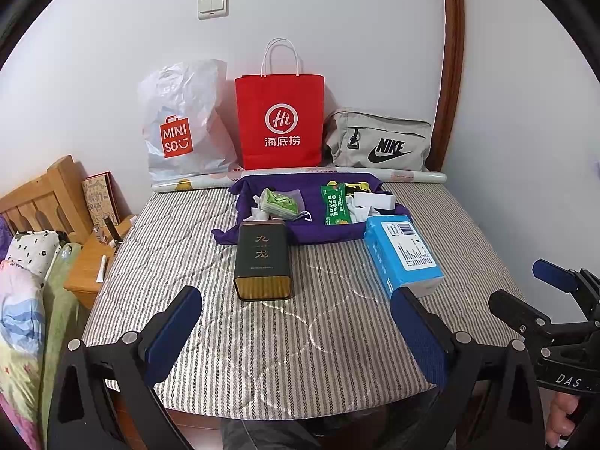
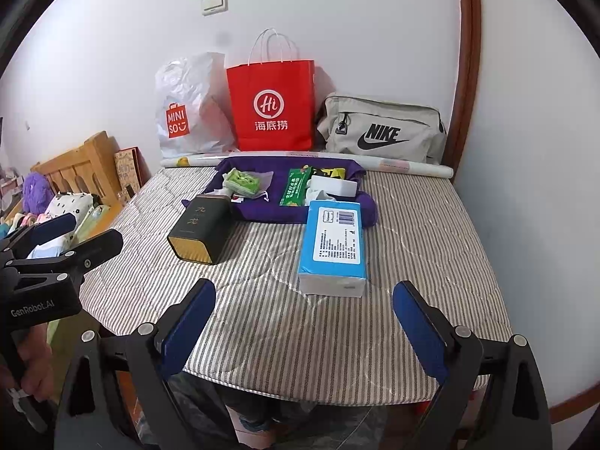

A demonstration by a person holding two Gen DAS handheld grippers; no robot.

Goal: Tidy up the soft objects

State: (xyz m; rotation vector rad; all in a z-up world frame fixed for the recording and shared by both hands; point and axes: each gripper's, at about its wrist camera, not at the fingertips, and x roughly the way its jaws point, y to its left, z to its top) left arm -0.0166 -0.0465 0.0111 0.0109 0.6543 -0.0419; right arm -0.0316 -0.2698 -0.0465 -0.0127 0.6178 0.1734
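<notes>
White plastic printed "MINISO" makes the leftmost bag (image 1: 180,127) against the wall; beside it stands a red paper bag (image 1: 279,120) marked "Hi", then a grey "NIKE" pouch (image 1: 378,140). On the striped mattress (image 1: 300,330) in front, a purple cloth (image 1: 311,221) carries a green tissue pack (image 1: 279,204), a green snack packet (image 1: 335,202) and a white box (image 1: 375,199). Nearer lie a dark tin (image 1: 262,262) with Chinese characters and a blue tissue pack (image 2: 333,243). The left gripper (image 1: 296,337) and right gripper (image 2: 303,337) both hover above the mattress's near edge, jaws spread wide, gripping nothing.
</notes>
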